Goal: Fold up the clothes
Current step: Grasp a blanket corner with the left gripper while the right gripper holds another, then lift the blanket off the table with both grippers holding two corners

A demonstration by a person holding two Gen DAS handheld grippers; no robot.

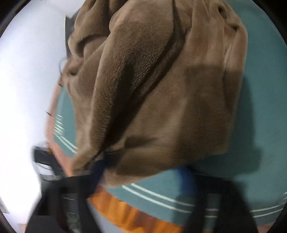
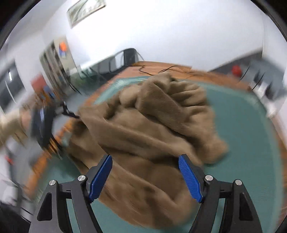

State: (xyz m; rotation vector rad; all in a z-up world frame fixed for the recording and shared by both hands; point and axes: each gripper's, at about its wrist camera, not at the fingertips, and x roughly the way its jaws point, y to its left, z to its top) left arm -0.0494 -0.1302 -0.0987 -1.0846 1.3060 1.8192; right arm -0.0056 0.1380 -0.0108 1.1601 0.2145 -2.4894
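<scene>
My left claw (image 1: 104,157) is clamped on the brown fleece garment (image 1: 152,89); my right claw (image 2: 145,172) stands apart. Soft, bulky, limp: best gripped at the edges.

Office-like room: shelving (image 2: 53,61), wooden table (image 2: 161,67), wall picture (image 2: 84,10).

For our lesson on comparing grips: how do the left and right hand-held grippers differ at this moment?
The left hand-held gripper is pinched shut on an edge of the fluffy brown fleece garment; the right hand-held gripper is spread open, holding nothing. The left's fingers look blurred; the right's blue ribbed pads are sharp. Both are over the garment.
</scene>
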